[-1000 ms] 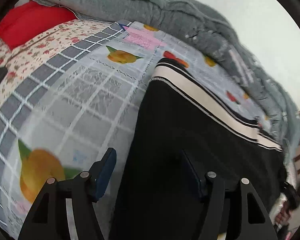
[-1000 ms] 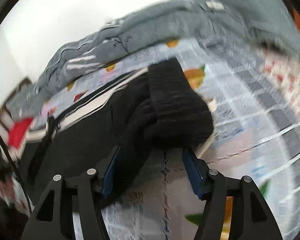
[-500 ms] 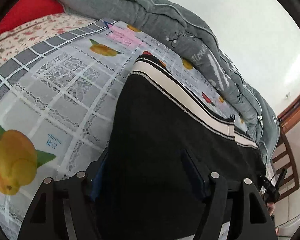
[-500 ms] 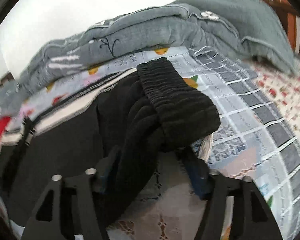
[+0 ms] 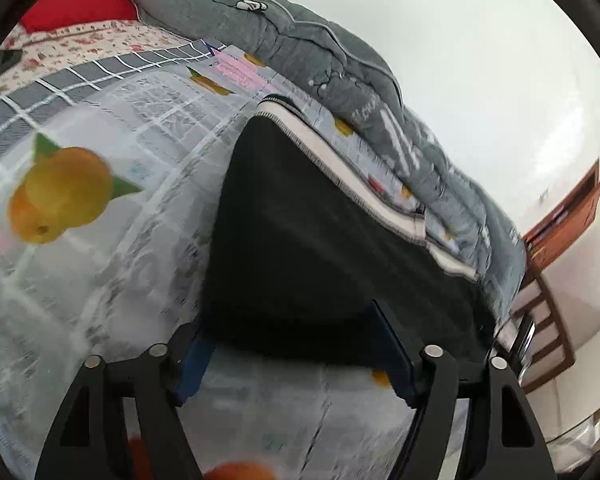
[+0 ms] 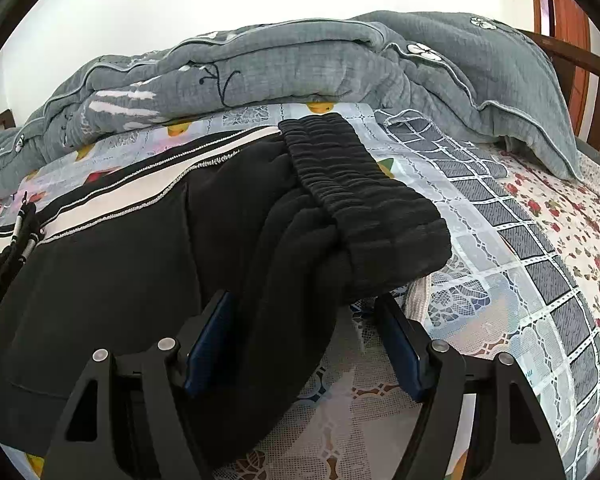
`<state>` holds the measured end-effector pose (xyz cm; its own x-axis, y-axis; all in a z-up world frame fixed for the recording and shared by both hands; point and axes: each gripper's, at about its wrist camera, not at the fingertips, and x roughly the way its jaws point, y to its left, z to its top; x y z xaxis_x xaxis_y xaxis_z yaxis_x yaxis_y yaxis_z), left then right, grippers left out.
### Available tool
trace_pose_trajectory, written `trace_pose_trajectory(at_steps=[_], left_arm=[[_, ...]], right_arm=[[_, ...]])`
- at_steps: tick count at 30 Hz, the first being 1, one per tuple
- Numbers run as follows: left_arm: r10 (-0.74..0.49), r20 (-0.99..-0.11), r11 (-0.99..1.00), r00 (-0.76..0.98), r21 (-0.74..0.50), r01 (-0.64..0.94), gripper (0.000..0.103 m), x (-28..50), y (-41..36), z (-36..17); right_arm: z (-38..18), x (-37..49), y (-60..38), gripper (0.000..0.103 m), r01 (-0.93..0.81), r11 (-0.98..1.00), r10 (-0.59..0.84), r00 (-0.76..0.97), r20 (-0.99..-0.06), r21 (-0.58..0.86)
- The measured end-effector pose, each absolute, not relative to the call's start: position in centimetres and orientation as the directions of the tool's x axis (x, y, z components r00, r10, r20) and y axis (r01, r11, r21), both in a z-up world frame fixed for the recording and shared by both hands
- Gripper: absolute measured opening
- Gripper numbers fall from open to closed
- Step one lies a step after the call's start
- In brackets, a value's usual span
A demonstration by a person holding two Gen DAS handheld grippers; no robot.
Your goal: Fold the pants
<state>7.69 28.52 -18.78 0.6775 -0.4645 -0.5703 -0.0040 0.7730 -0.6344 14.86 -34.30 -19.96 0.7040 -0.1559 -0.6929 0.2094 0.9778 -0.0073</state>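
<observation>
Black pants (image 5: 320,240) with a white side stripe (image 5: 340,160) lie flat on the fruit-print sheet (image 5: 100,272). My left gripper (image 5: 296,344) straddles their near edge. Its jaws are opening, and the blue pads (image 5: 194,360) do not press the cloth. In the right wrist view the pants (image 6: 120,260) bunch up toward the ribbed waistband (image 6: 360,200), which is folded over on top. My right gripper (image 6: 304,320) has a thick fold of this cloth between its fingers. Its jaws are opening too, with a gap showing at the right pad (image 6: 400,348).
A rolled grey quilt (image 6: 280,68) runs along the far side of the bed, right behind the pants. A red pillow (image 5: 80,4) and floral bedding (image 6: 580,232) lie past the sheet. A wooden bed frame (image 6: 572,56) stands at the far end. A drawstring (image 6: 20,240) lies at the left.
The left gripper has drawn back from over the pants to their near edge, and its jaws stand wider. The right jaws have widened off the bunched cloth.
</observation>
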Motion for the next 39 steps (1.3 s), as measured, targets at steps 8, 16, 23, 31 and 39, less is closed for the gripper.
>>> trace_pose_trajectory(at_steps=[8,16,23,31,39], left_arm=[[-0.427,-0.557,0.750,0.713,-0.658,-0.064,0.075,9.3,26.9,-19.1],[-0.424,-0.512,0.701,0.747,-0.707,-0.087,0.050,6.8,27.0,-19.8],[-0.325,-0.558,0.680,0.764,-0.699,-0.221,0.021,7.2,28.0,-20.1],[-0.059,-0.626,0.894,0.778,-0.380,-0.237,0.014,8.9,20.7,-12.2],[-0.076,-0.534,0.986,0.842,-0.167,-0.017,0.012,11.1,8.5,-4.0]], right_arm=[[-20.0,14.9,-34.1,0.071,0.209,0.978,-0.156,0.705,-0.692,-0.007],[-19.9,14.8,-34.1,0.072,0.213,0.977,-0.160,0.705,-0.691,-0.009],[-19.9,14.7,-34.4,0.072,0.210,0.978,-0.142,0.711,-0.689,0.015],[-19.9,14.3,-34.6,0.074,0.197,0.979,-0.114,0.722,-0.683,0.045],[-17.3,10.8,-36.7,0.074,0.106,0.994,-0.052,0.711,-0.701,0.035]])
